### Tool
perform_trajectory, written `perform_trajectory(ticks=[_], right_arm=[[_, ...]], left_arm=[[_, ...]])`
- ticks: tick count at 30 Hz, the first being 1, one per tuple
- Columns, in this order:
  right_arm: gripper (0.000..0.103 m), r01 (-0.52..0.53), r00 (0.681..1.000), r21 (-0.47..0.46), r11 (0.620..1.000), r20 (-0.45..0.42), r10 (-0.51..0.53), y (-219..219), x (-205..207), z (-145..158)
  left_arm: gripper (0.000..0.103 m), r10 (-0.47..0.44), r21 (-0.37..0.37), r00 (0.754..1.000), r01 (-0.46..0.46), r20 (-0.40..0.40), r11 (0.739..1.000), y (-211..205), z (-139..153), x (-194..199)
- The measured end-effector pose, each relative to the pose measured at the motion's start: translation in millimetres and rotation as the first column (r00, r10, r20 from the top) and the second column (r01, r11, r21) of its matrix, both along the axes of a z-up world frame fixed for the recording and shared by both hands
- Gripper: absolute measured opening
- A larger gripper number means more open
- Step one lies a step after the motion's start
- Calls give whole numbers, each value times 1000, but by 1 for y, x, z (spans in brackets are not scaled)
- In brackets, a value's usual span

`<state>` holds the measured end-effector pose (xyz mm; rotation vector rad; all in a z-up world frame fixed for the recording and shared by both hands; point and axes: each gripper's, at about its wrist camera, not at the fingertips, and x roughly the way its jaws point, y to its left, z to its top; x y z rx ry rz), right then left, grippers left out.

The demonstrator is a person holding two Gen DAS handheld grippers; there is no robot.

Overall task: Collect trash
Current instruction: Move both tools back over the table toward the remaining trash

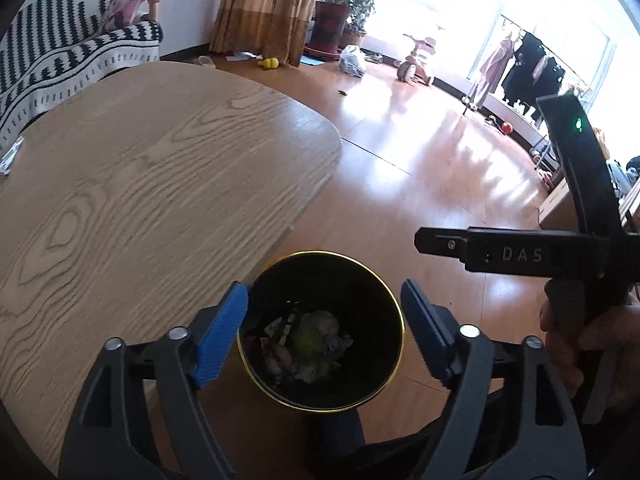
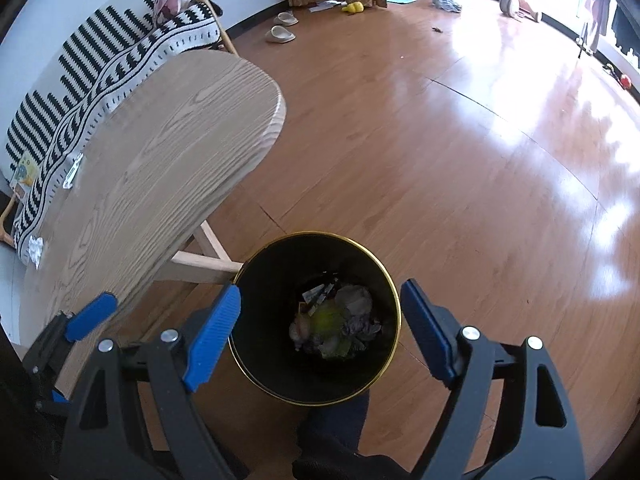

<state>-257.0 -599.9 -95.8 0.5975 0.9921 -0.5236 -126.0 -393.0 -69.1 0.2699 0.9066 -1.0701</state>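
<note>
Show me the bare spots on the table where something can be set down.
The table is bare from its rounded far end back toward the bin. Only its sofa-side edge is taken: a white packet and a crumpled tissue.

Matt wood-grain table, glossy floor
</note>
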Motion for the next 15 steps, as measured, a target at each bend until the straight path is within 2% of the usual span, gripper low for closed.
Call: perform_trajectory(ticks=[4, 8, 11, 15], right_arm=[[82, -44, 999, -25, 999, -13, 44, 13, 10, 3], [83, -112, 994, -71, 991, -18, 111, 38, 27, 10], [83, -201, 979, -104, 974, -25, 200, 69, 49, 17], [83, -340, 940, -111, 934, -24, 339, 120, 88, 26]], left_arm=[[91, 61, -1, 998, -61, 32, 998, 22, 13, 10], [94, 152, 3, 988, -152, 38, 988, 61, 28, 32], [96, 264, -2, 963, -264, 56, 964, 104, 40, 59], [96, 439, 9, 894, -442, 88, 897, 173, 50, 94]])
